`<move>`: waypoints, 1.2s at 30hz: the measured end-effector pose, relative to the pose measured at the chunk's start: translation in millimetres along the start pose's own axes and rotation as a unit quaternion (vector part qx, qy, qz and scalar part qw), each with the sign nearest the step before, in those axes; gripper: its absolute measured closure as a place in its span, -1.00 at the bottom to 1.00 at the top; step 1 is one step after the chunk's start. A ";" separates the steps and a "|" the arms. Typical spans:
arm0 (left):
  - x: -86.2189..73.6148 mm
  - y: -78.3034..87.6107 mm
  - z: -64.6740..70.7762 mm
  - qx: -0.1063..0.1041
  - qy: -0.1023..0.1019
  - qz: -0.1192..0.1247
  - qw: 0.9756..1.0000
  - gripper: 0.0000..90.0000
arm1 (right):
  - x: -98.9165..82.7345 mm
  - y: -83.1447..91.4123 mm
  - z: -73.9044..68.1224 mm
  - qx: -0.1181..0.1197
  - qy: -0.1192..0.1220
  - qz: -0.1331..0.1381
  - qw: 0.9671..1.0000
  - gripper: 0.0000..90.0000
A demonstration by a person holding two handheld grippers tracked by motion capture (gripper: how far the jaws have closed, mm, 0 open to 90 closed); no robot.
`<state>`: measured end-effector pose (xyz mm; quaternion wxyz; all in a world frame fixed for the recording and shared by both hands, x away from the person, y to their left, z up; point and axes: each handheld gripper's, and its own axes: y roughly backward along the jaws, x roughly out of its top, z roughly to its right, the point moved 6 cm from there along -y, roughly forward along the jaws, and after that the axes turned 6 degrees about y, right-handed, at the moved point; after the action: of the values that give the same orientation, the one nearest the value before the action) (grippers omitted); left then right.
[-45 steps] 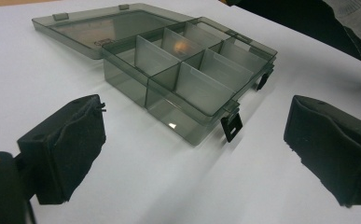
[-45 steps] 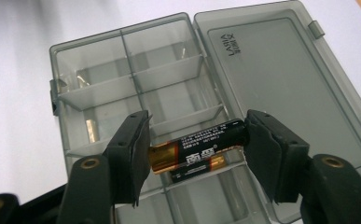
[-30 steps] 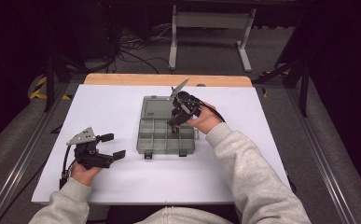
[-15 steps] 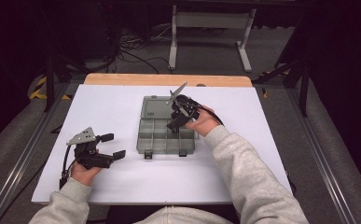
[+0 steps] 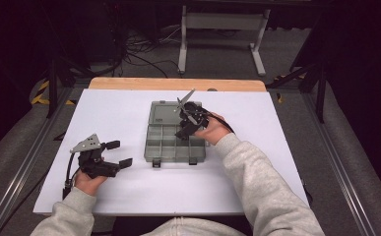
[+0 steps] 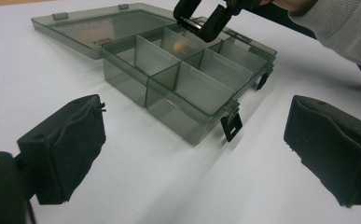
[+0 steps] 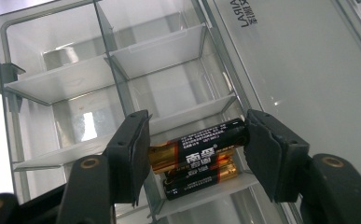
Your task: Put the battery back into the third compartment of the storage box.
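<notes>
A smoky clear compartment box (image 5: 168, 150) lies open mid-table, its lid (image 5: 163, 112) laid flat behind it. My right gripper (image 7: 197, 148) hovers over a compartment at the box's right side, by the lid hinge, and is shut on a black-and-gold battery (image 7: 206, 140), gripping it end to end. A second battery (image 7: 201, 178) lies in the compartment right under it. In the high view the right gripper (image 5: 185, 131) tilts down into the box. My left gripper (image 5: 120, 153) rests on the table left of the box, jaws open and empty, facing the box (image 6: 187, 88).
The white tabletop (image 5: 276, 162) has free room on every side of the box. Two black latches (image 6: 231, 127) hang off the box's front wall. A wooden strip (image 5: 178, 84) runs along the far edge, with cables and a metal stand on the dark floor beyond.
</notes>
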<state>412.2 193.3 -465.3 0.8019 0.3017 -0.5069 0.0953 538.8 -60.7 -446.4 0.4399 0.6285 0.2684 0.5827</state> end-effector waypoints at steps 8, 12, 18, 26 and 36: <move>0.0 -0.1 0.4 -0.002 0.000 0.000 1.000 -0.87 | -0.5 -3.5 -1.1 0.000 0.002 -0.004 1.000 -0.07; 0.0 -0.3 0.3 -0.001 0.000 0.001 1.000 -0.87 | -0.3 -5.3 -1.5 -0.001 0.000 -0.007 1.000 -0.07; 0.0 -0.1 0.4 -0.002 0.000 0.000 1.000 -0.87 | -0.1 -7.3 -0.5 0.000 0.000 -0.006 1.000 -0.07; -0.1 -0.4 0.7 -0.002 0.001 0.001 1.000 -0.87 | 0.9 -5.9 -0.9 0.003 0.004 0.002 1.000 -0.16; 1.3 -1.6 -0.5 0.005 0.010 -0.008 1.000 -0.78 | 0.1 4.4 -3.7 0.001 0.006 0.015 1.000 0.13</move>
<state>413.9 192.1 -464.9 0.8063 0.3086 -0.4958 0.0942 534.5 -61.8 -442.8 0.4290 0.6295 0.2624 0.5923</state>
